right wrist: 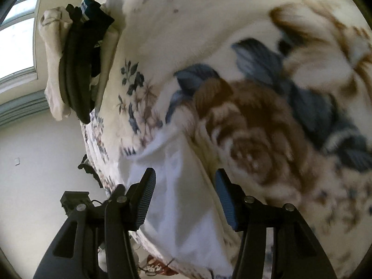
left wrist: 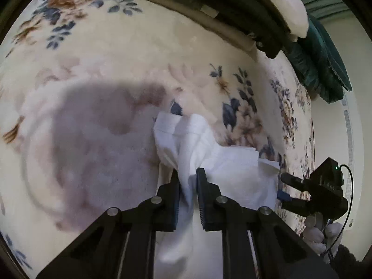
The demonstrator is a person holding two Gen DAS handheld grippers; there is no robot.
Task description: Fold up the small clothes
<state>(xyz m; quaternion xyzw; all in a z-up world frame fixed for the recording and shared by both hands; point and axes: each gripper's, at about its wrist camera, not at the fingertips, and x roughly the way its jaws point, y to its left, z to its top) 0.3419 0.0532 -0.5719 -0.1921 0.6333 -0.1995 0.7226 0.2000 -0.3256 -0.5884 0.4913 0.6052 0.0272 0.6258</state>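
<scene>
My left gripper is pinched nearly closed on a bunched fold of the white garment, lower centre of the left wrist view; cloth squeezed between both fingers and hanging below them. The rest of the garment is crumpled on the floral blanket, spreading right of centre. I see the right gripper at the right edge of that frame, just beside the garment's right edge, with a gloved hand under it.

In the right wrist view my right gripper is wide open, fingers well apart, gripping nothing. The white garment lies between and beneath the fingers, lower centre; contact I can't tell. The blanket is blurred, big brown flower right of centre. A stack of folded clothes, dark and cream, sits in the upper left. The same stack runs along the top right of the left view.
</scene>
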